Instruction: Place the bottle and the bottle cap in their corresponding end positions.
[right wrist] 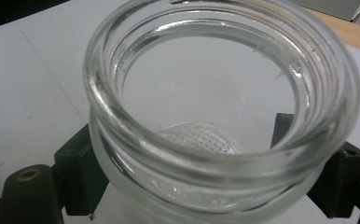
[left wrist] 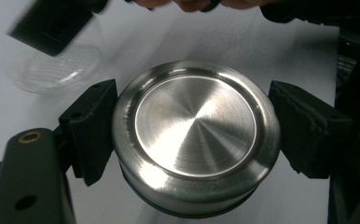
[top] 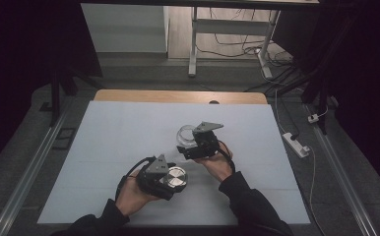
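A round brushed-steel lid (left wrist: 194,126) sits between the two black pads (left wrist: 92,128) of my left gripper (left wrist: 197,140), which is shut on its rim. From above, that lid (top: 177,178) shines at the tip of my left gripper (top: 171,181), held low over the white mat. A clear glass jar (right wrist: 215,163) with a threaded mouth, empty and lidless, is clamped by my right gripper (right wrist: 206,179). In the high view the jar (top: 186,132) and my right gripper (top: 192,143) are just beyond and to the right of the lid.
A white mat (top: 129,132) covers the table, with a wooden strip (top: 178,96) along the far edge. A power strip (top: 296,143) and cables lie on the floor to the right. Desk legs (top: 193,44) stand beyond the table.
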A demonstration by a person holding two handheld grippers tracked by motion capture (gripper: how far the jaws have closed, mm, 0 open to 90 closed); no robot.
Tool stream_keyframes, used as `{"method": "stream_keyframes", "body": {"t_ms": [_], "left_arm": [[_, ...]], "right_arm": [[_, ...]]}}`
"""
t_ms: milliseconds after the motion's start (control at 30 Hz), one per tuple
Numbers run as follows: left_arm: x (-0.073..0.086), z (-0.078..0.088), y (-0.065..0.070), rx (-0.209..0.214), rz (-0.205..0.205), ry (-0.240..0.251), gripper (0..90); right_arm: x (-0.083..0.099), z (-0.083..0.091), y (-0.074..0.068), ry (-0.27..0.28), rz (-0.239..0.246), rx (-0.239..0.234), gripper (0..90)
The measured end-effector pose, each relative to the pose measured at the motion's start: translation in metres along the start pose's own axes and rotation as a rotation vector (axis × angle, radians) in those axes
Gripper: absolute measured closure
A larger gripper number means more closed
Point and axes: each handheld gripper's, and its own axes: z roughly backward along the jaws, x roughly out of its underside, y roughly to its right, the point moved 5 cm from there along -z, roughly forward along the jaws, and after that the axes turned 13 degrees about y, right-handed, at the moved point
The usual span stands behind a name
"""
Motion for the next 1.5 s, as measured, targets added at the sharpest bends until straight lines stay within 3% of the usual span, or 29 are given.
{"method": "stream_keyframes", "body": {"t_ms": [667,1100,1333,1500], "left_arm": [[0.028,-0.038,-0.006,-0.019,-0.005,-0.039,20.6],[0.034,-0.049,-0.014,-0.038,0.004,-0.081,20.5],[0.035,-0.05,-0.017,-0.03,0.034,-0.076,20.3],[0.038,-0.052,-0.018,-0.03,0.026,-0.101,20.0]], "right_arm": [[0.003,-0.033,0.017,-0.02,0.0,0.034,15.3],[0.006,-0.049,0.023,-0.032,0.015,0.061,15.3],[0.007,-0.054,0.021,-0.036,0.024,0.062,15.2],[0.01,-0.057,0.019,-0.049,0.048,0.073,15.1]]}}
